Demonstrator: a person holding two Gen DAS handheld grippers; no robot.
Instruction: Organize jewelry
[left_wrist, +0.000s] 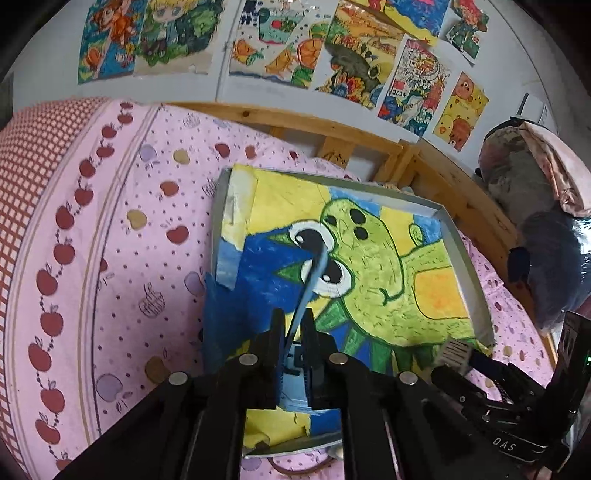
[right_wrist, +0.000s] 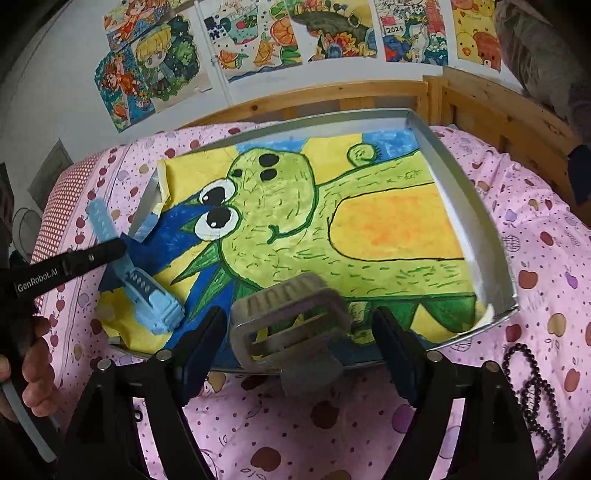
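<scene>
Both grippers work over a grey tray (right_wrist: 458, 192) on a pink bedspread (right_wrist: 535, 236). Left gripper (left_wrist: 293, 325) has its jaws clamped together on the strap of a blue watch (right_wrist: 147, 295); right gripper (right_wrist: 299, 328) stands wide apart, with a grey watch (right_wrist: 288, 325) between the fingers but not gripped.

A frog drawing (right_wrist: 332, 221) lines the tray floor. A black bead necklace (right_wrist: 535, 391) lies on the bedspread, right of the tray's near corner. A wooden bed rail (right_wrist: 332, 96) runs behind the tray.

Blue watch lies at the tray's left end, its long axis going from near-right to far-left, the free strap passing over the rim. Grey watch sits at the near rim, its strap end hanging toward the camera.

Middle and right of the tray floor are open.
</scene>
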